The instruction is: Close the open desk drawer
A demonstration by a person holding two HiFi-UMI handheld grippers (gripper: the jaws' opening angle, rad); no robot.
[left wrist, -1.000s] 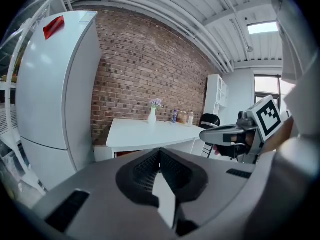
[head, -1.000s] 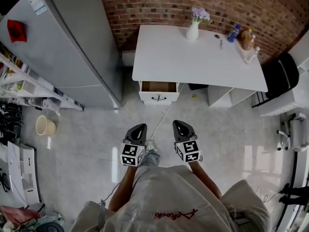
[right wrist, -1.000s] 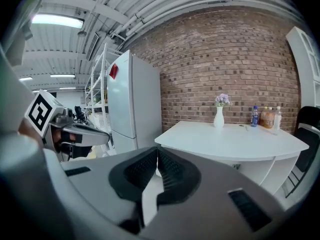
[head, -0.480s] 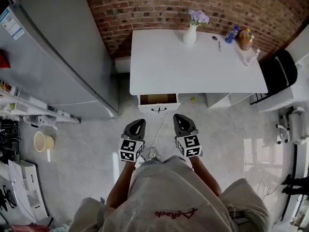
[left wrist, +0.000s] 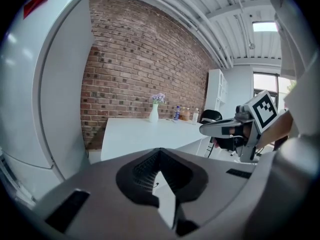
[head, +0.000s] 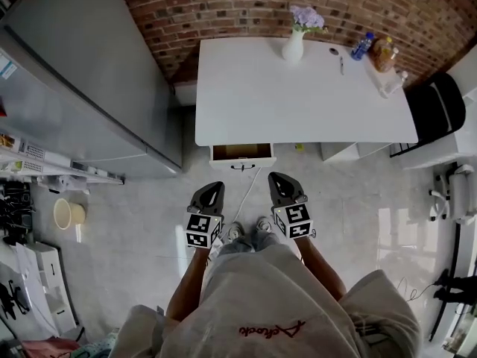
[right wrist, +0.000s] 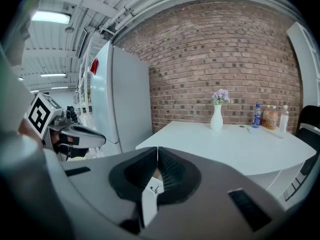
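Observation:
The white desk [head: 298, 103] stands against the brick wall, with its left drawer [head: 241, 156] pulled out so the brown inside shows. The drawer front has a dark handle [head: 243, 166]. My left gripper [head: 214, 188] hangs over the floor just below the drawer's left side, jaws shut and empty. My right gripper [head: 277, 177] is level with it, a little right of the drawer, also shut and empty. In the left gripper view the jaws [left wrist: 160, 152] meet at the tip; in the right gripper view the jaws [right wrist: 157, 149] meet too, and the drawer front [right wrist: 151, 190] shows under them.
A tall grey refrigerator [head: 89, 73] stands left of the desk. A vase of flowers [head: 293, 47] and bottles [head: 363, 48] sit at the desk's back. A black chair [head: 434, 114] is at the right. A cable [head: 250, 189] runs over the floor; a bucket [head: 63, 213] stands far left.
The person has stepped toward the desk, so the drawer and desk now lie closer to both grippers. Both grippers stay shut and side by side.

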